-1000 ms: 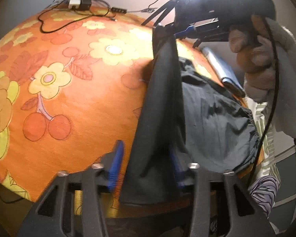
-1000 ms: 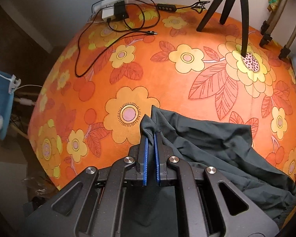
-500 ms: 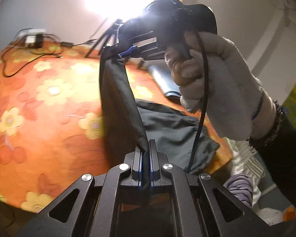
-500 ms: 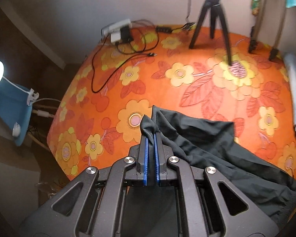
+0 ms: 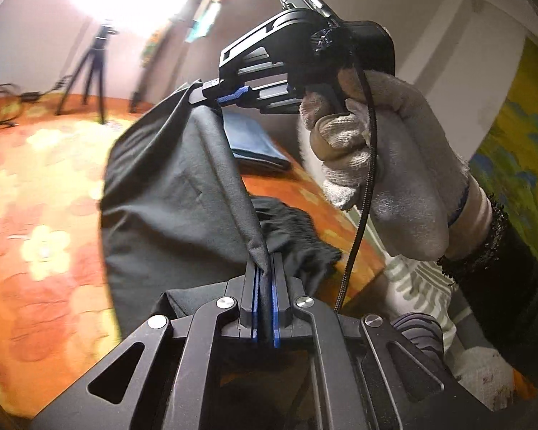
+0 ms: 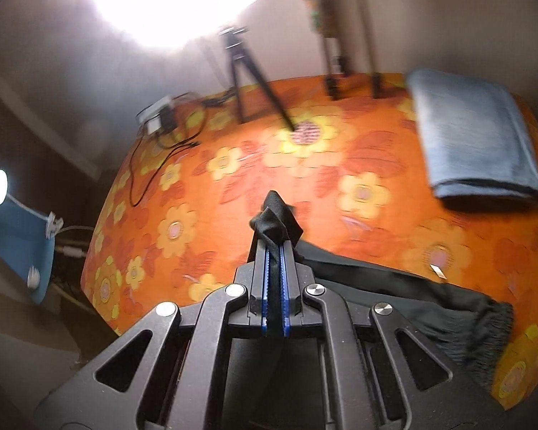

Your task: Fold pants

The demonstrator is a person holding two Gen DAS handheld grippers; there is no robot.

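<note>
Left wrist view: both grippers, left (image 5: 265,276) and right (image 5: 211,95), clench the black pants (image 5: 168,193), lifted off the floral table (image 5: 36,165). Next, probably, carrying that edge across to lay the fold.

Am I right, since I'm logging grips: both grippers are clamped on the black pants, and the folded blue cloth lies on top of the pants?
Not quite. Both the left gripper and right gripper do clamp the black pants, but the folded blue cloth lies apart from them on the orange tablecloth, as the right wrist view shows.

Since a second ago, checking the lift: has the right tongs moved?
Yes. The right tongs, shut on the pants, rose off the tablecloth; the tripod looks farther away.
</note>
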